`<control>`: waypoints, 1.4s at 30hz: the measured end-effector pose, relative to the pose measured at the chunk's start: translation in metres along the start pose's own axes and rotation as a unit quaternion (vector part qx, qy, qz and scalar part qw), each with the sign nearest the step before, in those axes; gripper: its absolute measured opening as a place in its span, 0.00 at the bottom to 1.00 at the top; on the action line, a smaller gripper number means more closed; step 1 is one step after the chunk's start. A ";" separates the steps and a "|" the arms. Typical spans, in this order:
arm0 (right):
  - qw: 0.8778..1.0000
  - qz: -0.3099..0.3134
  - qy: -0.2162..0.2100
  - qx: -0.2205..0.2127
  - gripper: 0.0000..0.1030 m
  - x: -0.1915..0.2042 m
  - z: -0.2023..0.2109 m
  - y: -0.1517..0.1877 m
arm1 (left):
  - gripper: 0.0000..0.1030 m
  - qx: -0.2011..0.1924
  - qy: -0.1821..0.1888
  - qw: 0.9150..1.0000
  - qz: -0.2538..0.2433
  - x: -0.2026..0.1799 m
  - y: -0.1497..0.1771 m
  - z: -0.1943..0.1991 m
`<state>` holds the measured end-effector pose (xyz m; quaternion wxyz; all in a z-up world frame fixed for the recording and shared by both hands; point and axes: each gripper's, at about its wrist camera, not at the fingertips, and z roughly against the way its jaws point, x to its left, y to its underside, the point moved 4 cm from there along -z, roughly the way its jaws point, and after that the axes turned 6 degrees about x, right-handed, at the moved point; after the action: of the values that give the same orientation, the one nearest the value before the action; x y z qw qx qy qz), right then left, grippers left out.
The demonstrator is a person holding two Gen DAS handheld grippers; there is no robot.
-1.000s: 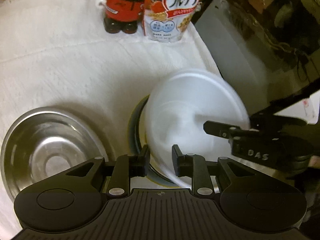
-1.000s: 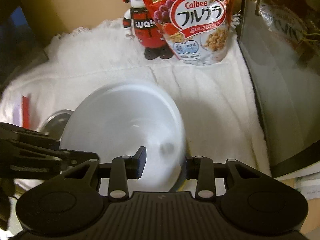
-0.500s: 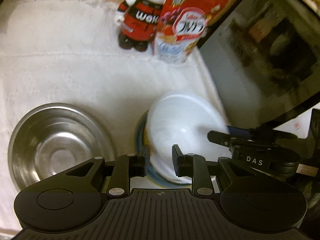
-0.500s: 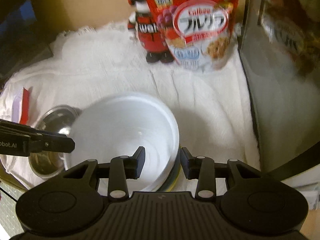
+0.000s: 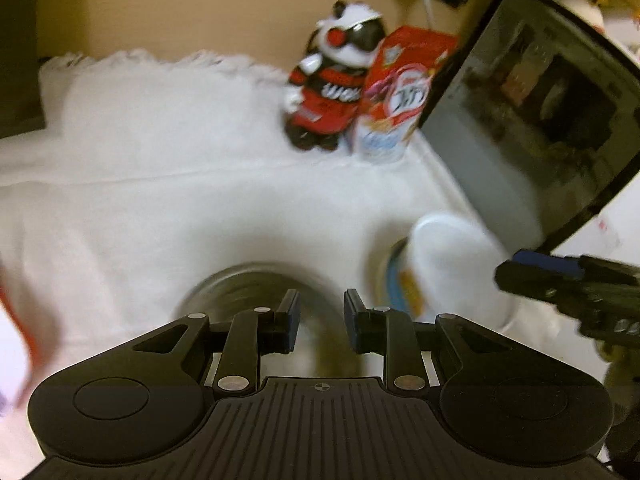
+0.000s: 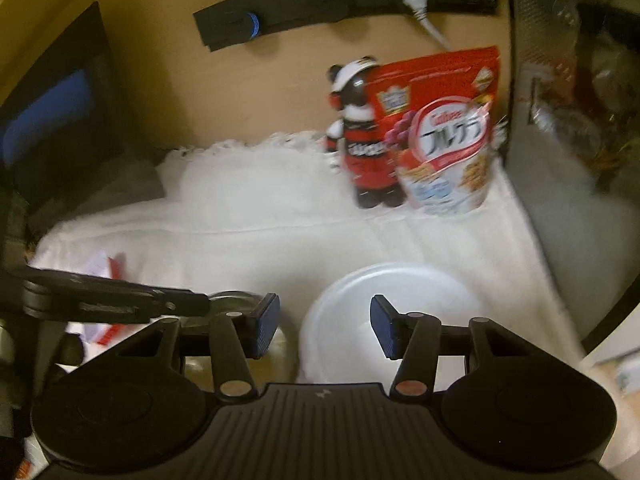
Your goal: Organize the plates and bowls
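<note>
Now the right gripper (image 6: 324, 326) hangs just short of the white bowl (image 6: 394, 296), its fingers fairly wide, having just been opening, nothing pressed between them; the left gripper (image 5: 318, 316) shows a narrow gap, empty, over the steel bowl (image 5: 248, 284); the white bowl sits on a plate (image 5: 394, 280) on the towel-covered bench (image 5: 180, 184); beyond stand a figurine (image 6: 366, 140) and cereal bag (image 6: 446, 140). The stacking looks done here; next, I judge, comes gripping the steel bowl's rim.
</note>
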<state>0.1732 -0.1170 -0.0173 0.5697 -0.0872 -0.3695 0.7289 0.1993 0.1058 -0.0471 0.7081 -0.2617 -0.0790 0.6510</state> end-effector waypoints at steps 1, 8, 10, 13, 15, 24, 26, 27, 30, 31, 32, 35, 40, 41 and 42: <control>1.000 -0.005 0.000 0.000 0.49 0.011 -0.003 0.004 | 0.26 0.007 -0.010 1.000 -0.011 0.012 0.002 0.000; 0.998 -0.052 0.029 0.028 0.49 0.066 -0.036 0.044 | 0.26 0.054 -0.024 0.998 -0.032 0.070 0.013 -0.008; 0.996 -0.073 0.036 0.040 0.49 0.070 -0.042 0.054 | 0.26 0.063 -0.010 0.997 -0.037 0.076 0.014 -0.008; 0.993 -0.084 0.070 0.048 0.49 0.069 -0.049 0.067 | 0.26 0.069 0.019 0.997 -0.029 0.084 0.011 -0.013; 0.990 -0.097 0.088 0.053 0.49 0.064 -0.053 0.074 | 0.26 0.069 0.026 0.997 -0.022 0.088 0.009 -0.017; 0.979 -0.169 0.094 0.069 0.49 0.046 -0.076 0.095 | 0.26 0.090 0.014 0.996 -0.021 0.095 0.007 -0.034; 0.977 -0.177 0.092 0.074 0.49 0.044 -0.083 0.096 | 0.26 0.087 -0.006 0.996 -0.032 0.096 0.006 -0.039; 0.977 -0.179 0.092 0.077 0.49 0.042 -0.085 0.096 | 0.26 0.089 -0.007 0.996 -0.032 0.096 0.004 -0.042; 0.975 -0.185 0.091 0.084 0.49 0.038 -0.093 0.095 | 0.26 0.097 0.000 0.995 -0.023 0.102 0.002 -0.053; 0.974 -0.189 0.090 0.088 0.49 0.037 -0.096 0.095 | 0.26 0.101 -0.003 0.995 -0.021 0.104 0.002 -0.058; 0.973 -0.193 0.091 0.091 0.49 0.035 -0.100 0.094 | 0.26 0.107 -0.002 0.994 -0.019 0.105 0.002 -0.063; 0.972 -0.194 0.095 0.092 0.49 0.030 -0.109 0.092 | 0.27 0.121 0.005 0.993 -0.008 0.108 0.002 -0.077; 0.969 -0.203 0.083 0.113 0.48 0.019 -0.134 0.091 | 0.29 0.135 0.013 0.991 -0.004 0.108 0.005 -0.095; 0.969 -0.202 0.078 0.117 0.45 0.018 -0.139 0.091 | 0.29 0.137 0.015 0.990 -0.002 0.109 0.004 -0.097; 0.969 -0.202 0.075 0.118 0.45 0.018 -0.142 0.090 | 0.29 0.141 0.017 0.990 0.001 0.109 0.004 -0.098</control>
<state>0.1756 -0.0458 -0.1705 0.7375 0.0028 -0.2468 0.6287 0.2554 0.1844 -0.1577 0.7385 -0.1704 0.0254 0.6519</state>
